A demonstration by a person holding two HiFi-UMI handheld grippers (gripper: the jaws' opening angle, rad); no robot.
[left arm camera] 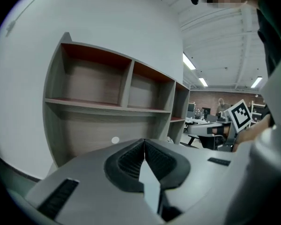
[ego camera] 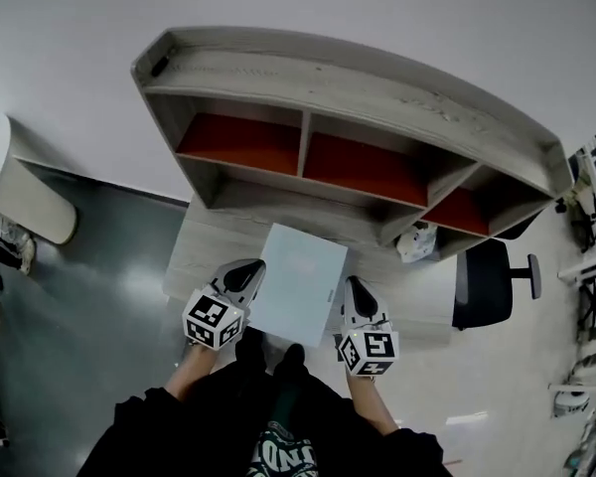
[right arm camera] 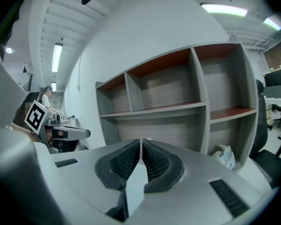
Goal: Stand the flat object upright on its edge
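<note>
A pale blue flat panel (ego camera: 298,284) hangs over the wooden table (ego camera: 194,246), in front of the shelf unit. My left gripper (ego camera: 246,274) is shut on its left edge and my right gripper (ego camera: 355,292) on its right edge. In the left gripper view the ribbed pads (left arm camera: 129,161) of the left gripper (left arm camera: 144,142) pinch a thin pale strip of the panel (left arm camera: 151,187). The right gripper view shows the same: the right gripper (right arm camera: 140,142) clamps the panel's edge (right arm camera: 136,187). How steeply the panel tilts I cannot tell.
A grey shelf unit (ego camera: 358,97) with red-orange shelf boards stands at the table's far side, its compartments bare. A white plastic bag (ego camera: 415,241) lies at its right end, next to a black office chair (ego camera: 487,284). A white cylinder (ego camera: 25,202) lies on the floor at left.
</note>
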